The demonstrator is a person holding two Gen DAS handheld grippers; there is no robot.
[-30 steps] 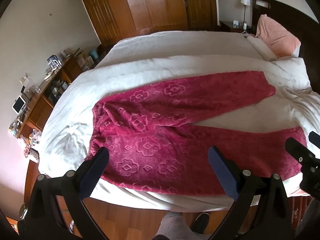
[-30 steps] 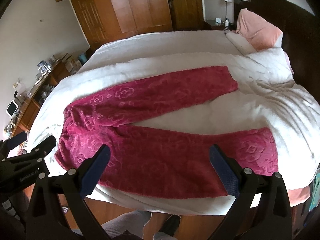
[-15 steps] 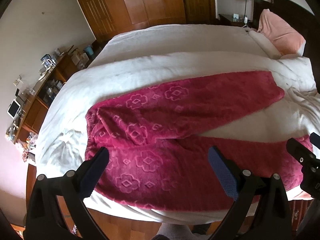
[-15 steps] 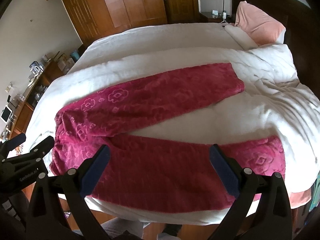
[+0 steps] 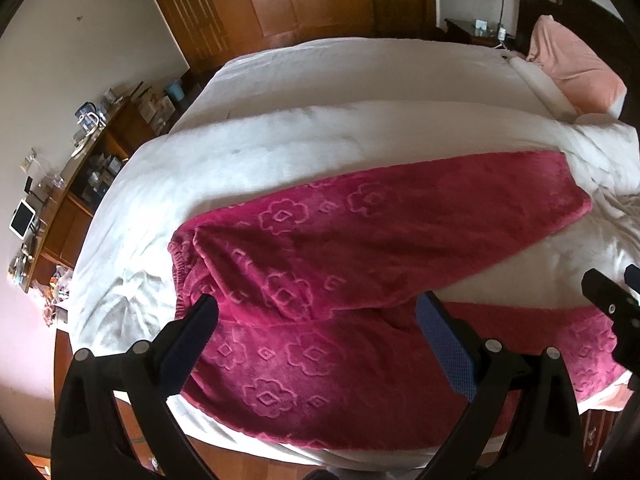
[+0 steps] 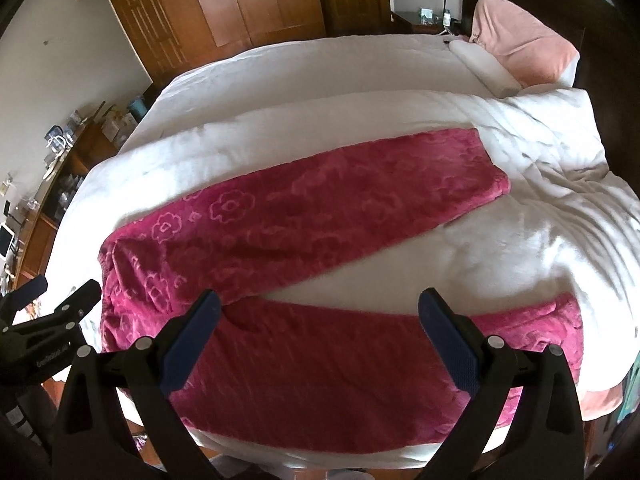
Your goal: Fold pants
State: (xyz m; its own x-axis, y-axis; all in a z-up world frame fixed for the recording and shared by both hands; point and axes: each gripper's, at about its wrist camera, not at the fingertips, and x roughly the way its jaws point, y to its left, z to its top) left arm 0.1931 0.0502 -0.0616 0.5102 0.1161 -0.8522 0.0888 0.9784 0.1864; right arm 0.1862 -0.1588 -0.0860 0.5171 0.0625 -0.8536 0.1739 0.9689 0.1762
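Two claws hang over the bed (image 6: 360,76), both wide open and holding nothing. Red pants (image 5: 360,248) lie flat on the white blanket (image 5: 280,148), right under the claws. The pants run long from side to side: the waist is by the left claw (image 5: 316,320), and the two legs point off to the right, spread apart like a V. The near leg lies just under the right claw (image 6: 320,316). A pink pillow (image 6: 516,44) sits far ahead on the right.
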